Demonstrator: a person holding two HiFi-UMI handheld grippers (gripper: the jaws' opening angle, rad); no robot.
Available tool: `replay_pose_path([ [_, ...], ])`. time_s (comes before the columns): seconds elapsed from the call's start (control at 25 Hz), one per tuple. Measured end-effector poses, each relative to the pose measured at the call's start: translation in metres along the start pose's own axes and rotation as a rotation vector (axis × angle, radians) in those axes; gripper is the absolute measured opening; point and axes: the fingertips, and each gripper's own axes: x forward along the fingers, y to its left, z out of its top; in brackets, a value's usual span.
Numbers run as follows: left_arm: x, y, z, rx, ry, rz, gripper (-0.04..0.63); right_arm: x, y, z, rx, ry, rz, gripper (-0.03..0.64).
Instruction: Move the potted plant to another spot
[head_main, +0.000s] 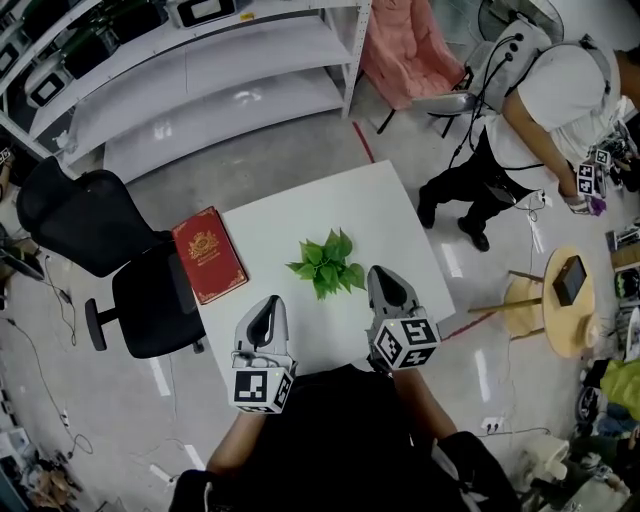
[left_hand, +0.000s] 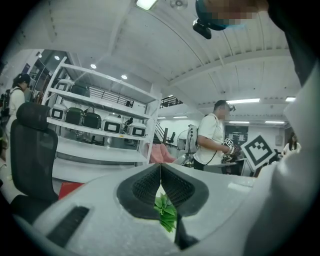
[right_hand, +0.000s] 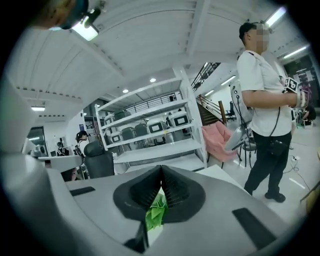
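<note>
Left tool (head_main: 272, 300): held over the near part of the table, near-left of the plant. In the left gripper view its jaws are pressed together at the tips and pinch nothing. Green leaves show past them through the lower gap.
Right tool (head_main: 383, 272): held over the near part of the table, its tip just beside the plant's right-hand leaves. I cannot tell whether it touches them. In the right gripper view its jaws are likewise closed tip to tip with nothing caught, and the leaves lie beyond.
Potted plant (head_main: 328, 262): stands about the middle of the table, just beyond the two tools and between them. From above only its spread of green leaves shows, and the pot beneath is hidden.
Table (head_main: 300, 215): white and square, set at a slant in the head view.
Red book (head_main: 209, 254): lies flat at the table's left edge, gold emblem on the cover, well apart from the plant.
Office chair (head_main: 110, 250): black, just left of the table beside the book.
Round wooden stand (head_main: 548, 305): on the floor right of the table, with a small dark device on top.
Person (head_main: 545, 105): stands far right, in a white top and dark trousers, bent forward.
Shelving (head_main: 200, 70): white racks along the far left.
Pink cloth (head_main: 405, 45): draped on a seat at the far side, right of the shelving.
</note>
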Motion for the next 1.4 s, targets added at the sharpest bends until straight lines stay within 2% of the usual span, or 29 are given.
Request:
replay_pose_path([
  [0.44,-0.003,-0.005,-0.008,0.018,0.018,-0.046,0.017,-0.039,0.051,-0.02,-0.023,-0.02,0.047,0.012],
  [1.4,-0.011,-0.008,-0.014,0.013,0.026,-0.049,0.018,-0.052,0.073,-0.025,-0.08,-0.013,0.082,0.011],
])
